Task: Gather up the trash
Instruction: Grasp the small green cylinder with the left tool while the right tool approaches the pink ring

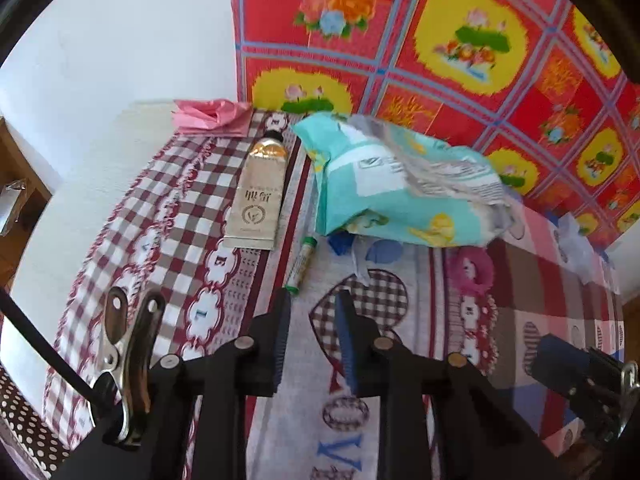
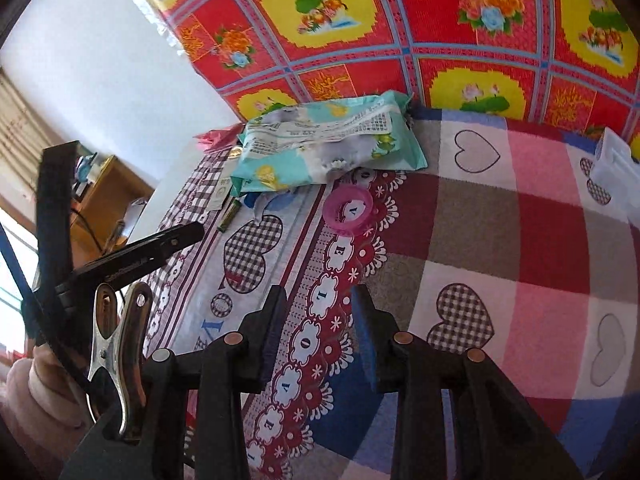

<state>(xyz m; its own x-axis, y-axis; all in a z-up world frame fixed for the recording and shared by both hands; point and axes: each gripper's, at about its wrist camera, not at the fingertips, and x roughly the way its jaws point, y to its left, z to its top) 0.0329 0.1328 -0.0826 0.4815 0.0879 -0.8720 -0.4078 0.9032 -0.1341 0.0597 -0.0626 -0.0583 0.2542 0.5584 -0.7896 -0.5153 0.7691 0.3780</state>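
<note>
Both tools hang over the bed (image 2: 520, 220), tilted down at its patterned cover, and neither has anything in it yet. The left hand-held gripper (image 1: 312, 300) stands narrowly parted over bare cloth, nothing between the pads; just beyond its left fingertip lies a small green-capped tube (image 1: 302, 264), close enough that it may be brushing it, though I cannot tell. The right hand-held gripper (image 2: 318, 300) is a little wider apart, also over bare cover, well short of the pink ring (image 2: 348, 209) ahead of it.

The trash sits toward the bed's far edge, under the red flowered hanging (image 1: 440, 40): a crumpled teal wrapper (image 1: 400, 184) against that edge, a flattened gold tube (image 1: 258, 196) beside it, and something crumpled and pink (image 1: 212, 116) at the far left corner.

Trouble I would watch for: with so narrow a gap, the left tool could push the little tube and roll it along the soft cover rather than straddle it, since it lies nearly in line with the finger. The wrapper is light and puffy; a pinch at its loose edge might only drag it or tear a flap. The bedding gives way and folds, so pads coming down hard could catch cloth with the item. The two tools are close, so reaching for the same pile could make them collide.
</note>
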